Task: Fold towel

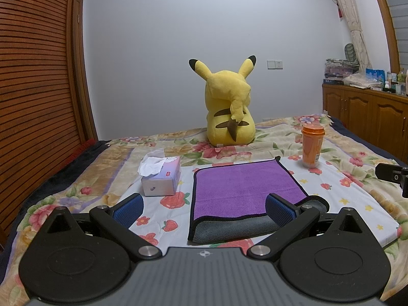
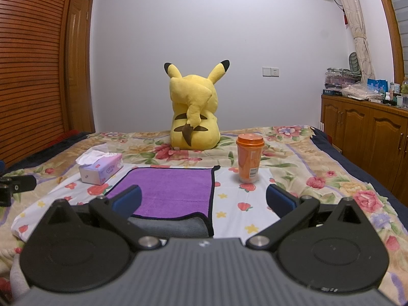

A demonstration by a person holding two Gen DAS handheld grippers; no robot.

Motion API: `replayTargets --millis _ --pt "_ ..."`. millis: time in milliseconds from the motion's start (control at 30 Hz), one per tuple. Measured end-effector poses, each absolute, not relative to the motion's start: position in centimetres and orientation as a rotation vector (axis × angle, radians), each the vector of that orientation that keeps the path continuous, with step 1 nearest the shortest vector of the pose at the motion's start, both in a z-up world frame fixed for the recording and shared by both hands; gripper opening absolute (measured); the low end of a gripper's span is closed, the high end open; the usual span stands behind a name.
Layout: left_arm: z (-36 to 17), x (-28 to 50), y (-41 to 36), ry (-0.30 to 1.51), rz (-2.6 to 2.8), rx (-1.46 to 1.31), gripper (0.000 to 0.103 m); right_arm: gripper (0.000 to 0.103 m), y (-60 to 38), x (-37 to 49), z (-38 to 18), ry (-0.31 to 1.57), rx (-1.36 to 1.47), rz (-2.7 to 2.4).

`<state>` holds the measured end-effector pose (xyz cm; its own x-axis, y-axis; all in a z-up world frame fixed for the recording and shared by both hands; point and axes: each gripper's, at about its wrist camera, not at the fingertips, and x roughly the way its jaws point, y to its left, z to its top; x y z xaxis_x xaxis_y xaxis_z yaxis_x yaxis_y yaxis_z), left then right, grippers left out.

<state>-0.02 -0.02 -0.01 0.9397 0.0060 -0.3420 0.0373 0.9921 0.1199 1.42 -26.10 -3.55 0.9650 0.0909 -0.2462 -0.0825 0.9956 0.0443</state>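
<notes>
A purple towel [image 1: 242, 186] with black trim lies flat on a white strawberry-print board [image 1: 357, 199] on the bed. Its near edge is turned over and shows the grey underside [image 1: 229, 228]. My left gripper [image 1: 204, 210] is open and empty, its blue pads [image 1: 128, 210] either side of the towel's near left corner, held above it. In the right wrist view the towel [image 2: 173, 188] lies ahead to the left. My right gripper [image 2: 204, 201] is open and empty above the towel's near right corner.
A tissue box [image 1: 162, 178] stands left of the towel. An orange lidded cup [image 1: 312, 145] stands at its far right, also in the right wrist view [image 2: 248, 158]. A yellow plush toy [image 1: 229, 107] sits behind. Wooden cabinets [image 2: 369, 132] line the right wall.
</notes>
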Motion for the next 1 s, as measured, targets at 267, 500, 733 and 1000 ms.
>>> replayTargets --millis 267,500,733,1000 --pt "-0.02 -0.01 -0.03 0.35 -0.016 0.126 0.103 0.103 -26.17 1.46 -3.55 0.251 0.035 0.088" --pt "-0.02 -0.01 -0.03 0.349 -0.016 0.127 0.103 0.103 -26.23 1.52 -3.51 0.252 0.035 0.088" --pt "-0.02 -0.01 -0.04 0.349 -0.015 0.128 0.103 0.103 -26.15 1.5 -3.51 0.256 0.034 0.085" --pt "-0.03 -0.01 -0.04 0.349 -0.015 0.129 0.103 0.103 -26.34 1.55 -3.53 0.256 0.036 0.086"
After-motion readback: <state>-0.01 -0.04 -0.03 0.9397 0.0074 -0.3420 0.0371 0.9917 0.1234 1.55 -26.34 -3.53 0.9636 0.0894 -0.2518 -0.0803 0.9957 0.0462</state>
